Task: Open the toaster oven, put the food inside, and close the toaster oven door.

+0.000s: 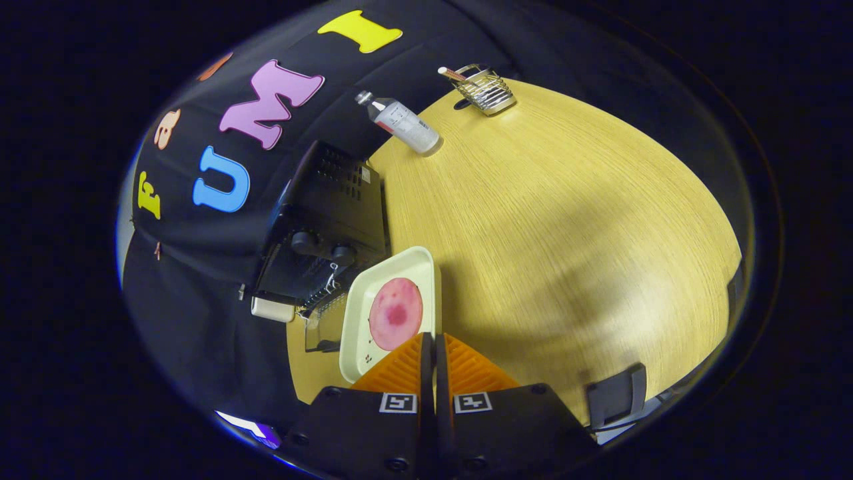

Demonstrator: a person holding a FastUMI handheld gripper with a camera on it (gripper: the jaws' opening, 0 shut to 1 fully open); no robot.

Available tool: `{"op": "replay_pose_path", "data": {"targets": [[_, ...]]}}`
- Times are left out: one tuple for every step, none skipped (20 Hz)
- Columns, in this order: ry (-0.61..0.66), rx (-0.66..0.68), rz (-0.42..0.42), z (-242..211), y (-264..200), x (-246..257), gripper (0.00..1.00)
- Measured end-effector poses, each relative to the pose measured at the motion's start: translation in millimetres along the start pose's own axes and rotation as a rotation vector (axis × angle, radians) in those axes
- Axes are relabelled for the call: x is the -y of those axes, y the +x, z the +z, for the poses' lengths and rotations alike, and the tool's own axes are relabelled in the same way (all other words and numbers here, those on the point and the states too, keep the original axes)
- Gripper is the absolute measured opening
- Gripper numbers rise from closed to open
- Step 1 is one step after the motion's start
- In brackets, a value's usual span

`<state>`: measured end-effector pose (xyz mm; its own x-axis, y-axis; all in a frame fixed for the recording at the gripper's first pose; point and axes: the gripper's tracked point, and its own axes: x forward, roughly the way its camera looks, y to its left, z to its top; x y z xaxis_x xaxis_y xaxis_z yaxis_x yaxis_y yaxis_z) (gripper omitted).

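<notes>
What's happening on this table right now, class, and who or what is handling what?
A hand-held tool has its fingers closed on the rim of a pale tray carrying a round pink slice of food. The tray sits just in front of a black toaster oven, whose door looks open with the rack showing. Further off on the wooden table stand a bottle and a wire holder. The food is not yet inside.

A clear bottle (404,124) with a small cap stands on the far side of the wooden counter (566,220), close to the black cloth wall (200,287). A wire rack (488,89) sits further along the same far edge, well apart from the bottle
</notes>
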<state>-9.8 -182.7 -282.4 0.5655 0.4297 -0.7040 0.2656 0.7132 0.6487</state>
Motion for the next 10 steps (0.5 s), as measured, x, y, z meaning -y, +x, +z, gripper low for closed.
{"op": "replay_pose_path", "data": {"targets": [[0.007, 0.015, 0.003, -1.9, -6.6, -6.5, 0.06], [0.013, 0.035, 0.005, -4.2, -11.9, -14.0, 0.06], [0.019, 0.054, 0.009, -6.7, -15.8, -21.7, 0.06], [0.026, 0.072, 0.014, -10.1, -18.2, -31.3, 0.06], [0.037, 0.089, 0.025, -14.1, -19.8, -42.1, 0.06], [0.048, 0.103, 0.036, -17.7, -20.9, -52.5, 0.06], [0.058, 0.116, 0.048, -22.8, -20.8, -63.4, 0.06], [0.065, 0.128, 0.059, -27.2, -17.7, -74.5, 0.06], [0.066, 0.134, 0.067, -34.2, -15.5, -84.4, 0.06], [0.065, 0.133, 0.074, -41.1, -11.3, -93.8, 0.06]]}}
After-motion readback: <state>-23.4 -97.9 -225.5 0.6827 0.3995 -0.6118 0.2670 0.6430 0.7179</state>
